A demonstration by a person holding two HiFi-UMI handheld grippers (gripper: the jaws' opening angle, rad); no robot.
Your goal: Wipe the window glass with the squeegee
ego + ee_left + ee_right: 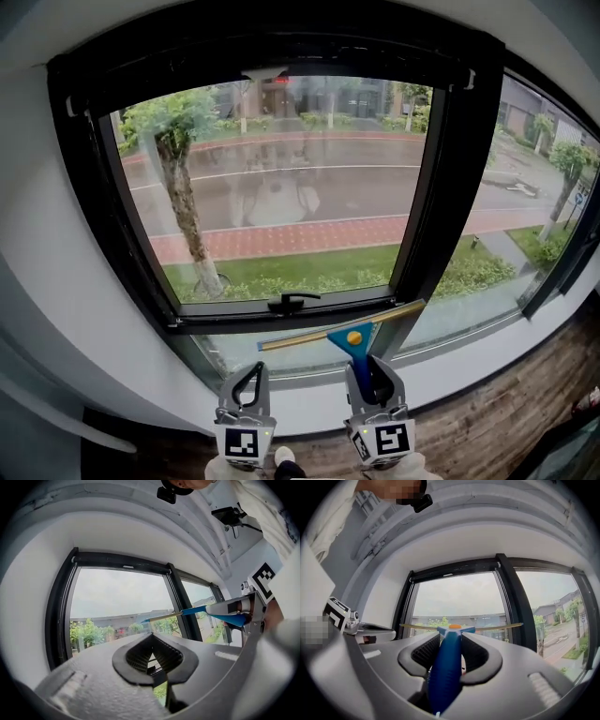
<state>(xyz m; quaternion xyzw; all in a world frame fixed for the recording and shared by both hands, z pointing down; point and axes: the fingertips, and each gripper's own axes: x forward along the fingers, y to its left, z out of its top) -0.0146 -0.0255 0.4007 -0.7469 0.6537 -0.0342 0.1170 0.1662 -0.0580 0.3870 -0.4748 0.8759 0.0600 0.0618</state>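
Beyond the window glass lay a wet street and a lawn. Your right gripper was clamped on the blue handle of the squeegee, whose brass blade stretched across just below the sash's bottom edge. Your left gripper was closed on nothing. The squeegee probably handled light and stiff, though its smooth handle could twist, so gripping mid-handle suited it.

Right gripper grips blue squeegee, blade tilted across lower pane below black window handle; left gripper just beside, empty.
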